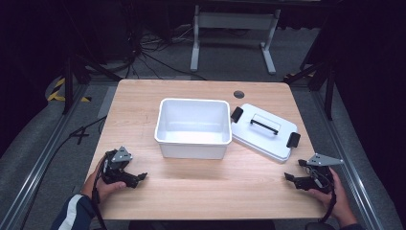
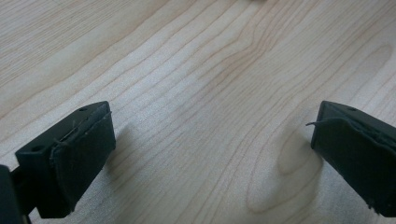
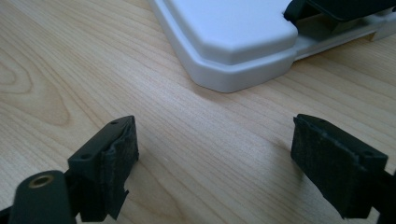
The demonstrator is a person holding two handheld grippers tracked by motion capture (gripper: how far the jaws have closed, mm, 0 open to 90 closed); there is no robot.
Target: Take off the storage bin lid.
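Item: white bin (image 1: 192,128), rectangular, open-topped, upright near the middle of the wooden table (image 1: 239,182); taken here as the landmark.

Item: white lid (image 1: 264,132), flat on the table just to the right of the bin, turned at an angle to it, its near-left edge close against the bin's right wall (contact cannot be told). Black bar handle on top; one black latch at each end. In the right gripper view a rounded corner of the lid (image 3: 233,42) and one latch lie ahead of the jaws, apart from them.

Item: left gripper (image 1: 139,178), held in the person's left hand (image 1: 103,184) at the near-left of the bin, low over the table. Jaws spread wide with bare wood between them in the left gripper view (image 2: 212,154); holding nothing.

Item: right gripper (image 1: 288,177), held in the right hand (image 1: 337,194) at the near-right of the bin, just in front of the lid's near edge. Jaws wide apart in the right gripper view (image 3: 215,158); holding nothing, pointing toward the lid.

Item: dark round grommet (image 1: 238,94) in the tabletop, behind the bin to the right.
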